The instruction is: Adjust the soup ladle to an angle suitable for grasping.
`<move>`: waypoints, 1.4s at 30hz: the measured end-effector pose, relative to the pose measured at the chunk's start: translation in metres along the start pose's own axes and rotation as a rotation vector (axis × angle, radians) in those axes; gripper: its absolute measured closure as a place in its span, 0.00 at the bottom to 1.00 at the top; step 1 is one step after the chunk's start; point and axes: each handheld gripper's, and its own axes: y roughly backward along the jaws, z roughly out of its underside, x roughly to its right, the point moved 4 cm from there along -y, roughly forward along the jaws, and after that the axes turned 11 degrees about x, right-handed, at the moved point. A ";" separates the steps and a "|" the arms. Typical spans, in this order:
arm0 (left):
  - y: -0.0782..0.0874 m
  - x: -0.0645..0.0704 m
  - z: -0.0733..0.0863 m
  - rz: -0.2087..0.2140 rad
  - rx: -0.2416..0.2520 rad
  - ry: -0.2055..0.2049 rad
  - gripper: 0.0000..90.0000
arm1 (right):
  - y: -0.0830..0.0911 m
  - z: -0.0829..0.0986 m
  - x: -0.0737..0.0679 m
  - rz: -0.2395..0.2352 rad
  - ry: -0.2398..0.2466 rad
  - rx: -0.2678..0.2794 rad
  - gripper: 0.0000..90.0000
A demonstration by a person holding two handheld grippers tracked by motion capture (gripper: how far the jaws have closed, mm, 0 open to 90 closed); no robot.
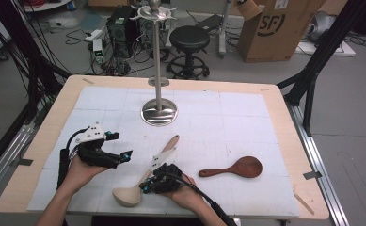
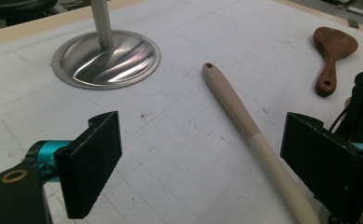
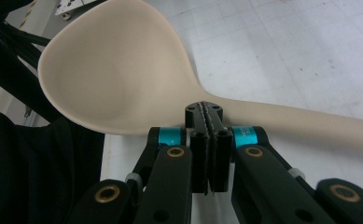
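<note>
Your right gripper (image 3: 209,116) has its jaws pressed together just beside one pale spoon (image 3: 123,70); your left gripper (image 2: 207,158) is spread beside its handle, one dark spoon (image 1: 239,168) apart.

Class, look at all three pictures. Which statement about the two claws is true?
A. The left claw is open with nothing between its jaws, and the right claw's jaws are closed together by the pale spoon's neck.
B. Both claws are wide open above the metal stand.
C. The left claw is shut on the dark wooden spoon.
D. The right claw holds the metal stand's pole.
A: the left claw gapes over bare mat, while the right claw has its jaws pressed together at the neck of the pale spoon.
</note>
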 end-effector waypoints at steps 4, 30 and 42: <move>0.000 0.000 -0.001 0.002 0.001 -0.003 0.15 | -0.007 -0.003 -0.001 -0.008 0.007 -0.005 0.99; 0.001 0.001 0.000 0.010 -0.009 -0.004 0.15 | -0.025 -0.013 -0.005 -0.033 0.040 -0.020 0.96; 0.002 0.002 -0.001 0.006 -0.011 -0.008 0.16 | 0.025 -0.018 0.004 0.051 0.032 0.050 0.72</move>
